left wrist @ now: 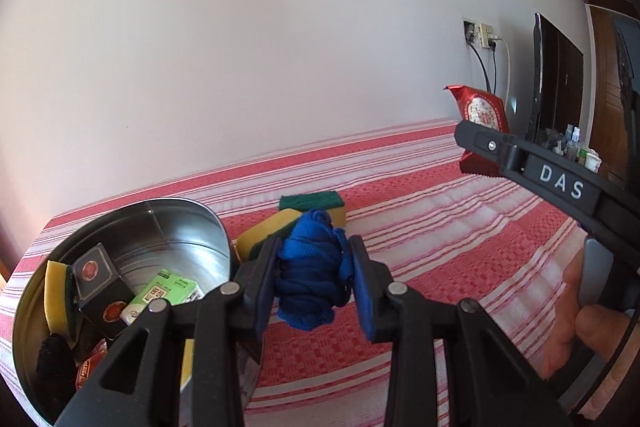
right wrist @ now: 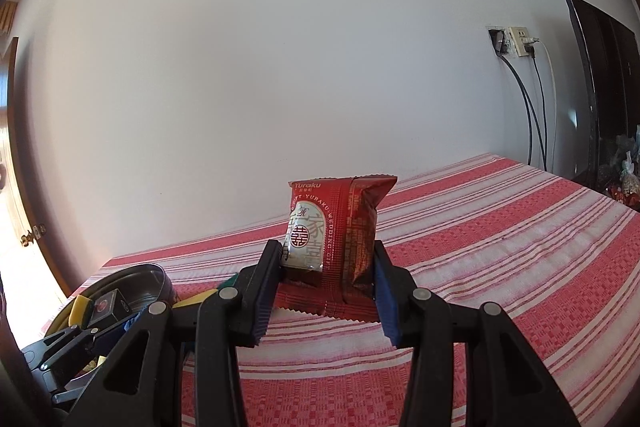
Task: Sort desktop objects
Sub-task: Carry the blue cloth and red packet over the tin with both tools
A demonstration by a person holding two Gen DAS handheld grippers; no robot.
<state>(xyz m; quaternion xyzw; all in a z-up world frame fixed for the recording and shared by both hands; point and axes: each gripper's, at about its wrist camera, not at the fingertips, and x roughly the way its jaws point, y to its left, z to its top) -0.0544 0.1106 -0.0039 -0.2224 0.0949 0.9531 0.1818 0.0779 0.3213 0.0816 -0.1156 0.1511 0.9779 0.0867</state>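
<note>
The left gripper [left wrist: 314,279] clamps a blue knitted bundle [left wrist: 310,267] above the striped bench [left wrist: 460,239], beside the metal tin [left wrist: 188,227]. The right gripper [right wrist: 324,291] pinches a red Yuraku snack packet [right wrist: 336,239], lifted upright.

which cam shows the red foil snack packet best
The right wrist view: the red foil snack packet stands centred and close between the right gripper's blue pads, its label readable. The left wrist view shows it small and far right, partly hidden behind the right gripper.
</note>
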